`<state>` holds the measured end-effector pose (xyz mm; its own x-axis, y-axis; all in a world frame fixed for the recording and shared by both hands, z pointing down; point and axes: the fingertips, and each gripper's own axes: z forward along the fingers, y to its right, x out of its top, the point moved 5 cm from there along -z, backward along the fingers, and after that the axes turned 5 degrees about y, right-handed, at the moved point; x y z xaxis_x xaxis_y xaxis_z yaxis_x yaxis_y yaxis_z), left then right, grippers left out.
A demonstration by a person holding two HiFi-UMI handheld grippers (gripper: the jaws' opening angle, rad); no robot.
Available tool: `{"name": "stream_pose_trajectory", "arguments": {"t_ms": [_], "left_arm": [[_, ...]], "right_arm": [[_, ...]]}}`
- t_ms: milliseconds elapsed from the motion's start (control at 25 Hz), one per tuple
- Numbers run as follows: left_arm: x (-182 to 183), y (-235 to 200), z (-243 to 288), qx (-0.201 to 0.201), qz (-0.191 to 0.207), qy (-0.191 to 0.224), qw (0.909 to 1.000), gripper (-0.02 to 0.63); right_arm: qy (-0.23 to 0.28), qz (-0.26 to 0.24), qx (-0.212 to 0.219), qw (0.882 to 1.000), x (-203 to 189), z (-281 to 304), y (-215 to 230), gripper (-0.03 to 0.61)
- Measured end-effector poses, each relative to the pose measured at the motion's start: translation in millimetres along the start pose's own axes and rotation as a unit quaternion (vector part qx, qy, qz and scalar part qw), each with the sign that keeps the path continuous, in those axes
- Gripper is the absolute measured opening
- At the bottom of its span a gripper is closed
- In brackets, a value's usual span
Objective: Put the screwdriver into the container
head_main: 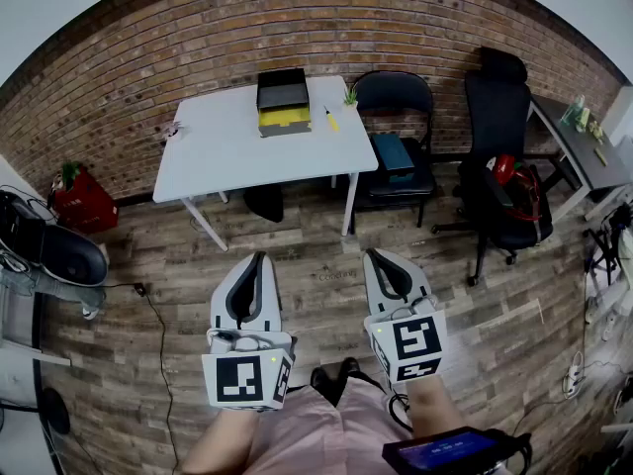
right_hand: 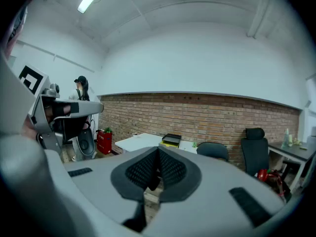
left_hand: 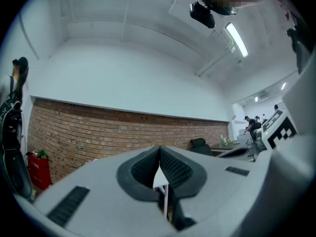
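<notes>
A yellow-handled screwdriver lies on the white table by the brick wall. Just left of it stands the container, a black tray stack with a yellow lower part; it also shows small in the right gripper view as the container. My left gripper and right gripper hang side by side over the wooden floor, well short of the table. Both point toward it. In the left gripper view, the left gripper has its pads pressed together with nothing between them. The right gripper is likewise shut and empty.
A small potted plant stands on the table's far right corner. A black folding chair is right of the table, then a black office chair with a red item and a grey desk. A red bag sits at left.
</notes>
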<state>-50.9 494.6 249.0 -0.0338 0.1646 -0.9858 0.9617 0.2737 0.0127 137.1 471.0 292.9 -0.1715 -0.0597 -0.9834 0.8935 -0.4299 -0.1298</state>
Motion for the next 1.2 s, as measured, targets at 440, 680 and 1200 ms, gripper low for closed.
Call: {"name": "stream_pose_trajectory", "arguments": {"t_ms": [440, 680, 1200], "left_arm": [[-5, -11, 4, 0.001, -0.001, -0.005, 1.0000, 0.012], [-23, -19, 22, 0.007, -0.001, -0.028, 0.9996, 0.012], [-72, -61, 139, 0.018, 0.014, -0.068, 0.9974, 0.012]], "right_arm": [[0.016, 0.009, -0.017, 1.000, 6, 11, 4, 0.067], [0.015, 0.004, -0.020, 1.000, 1, 28, 19, 0.124], [-0.010, 0.024, -0.009, 1.000, -24, 152, 74, 0.124]]}}
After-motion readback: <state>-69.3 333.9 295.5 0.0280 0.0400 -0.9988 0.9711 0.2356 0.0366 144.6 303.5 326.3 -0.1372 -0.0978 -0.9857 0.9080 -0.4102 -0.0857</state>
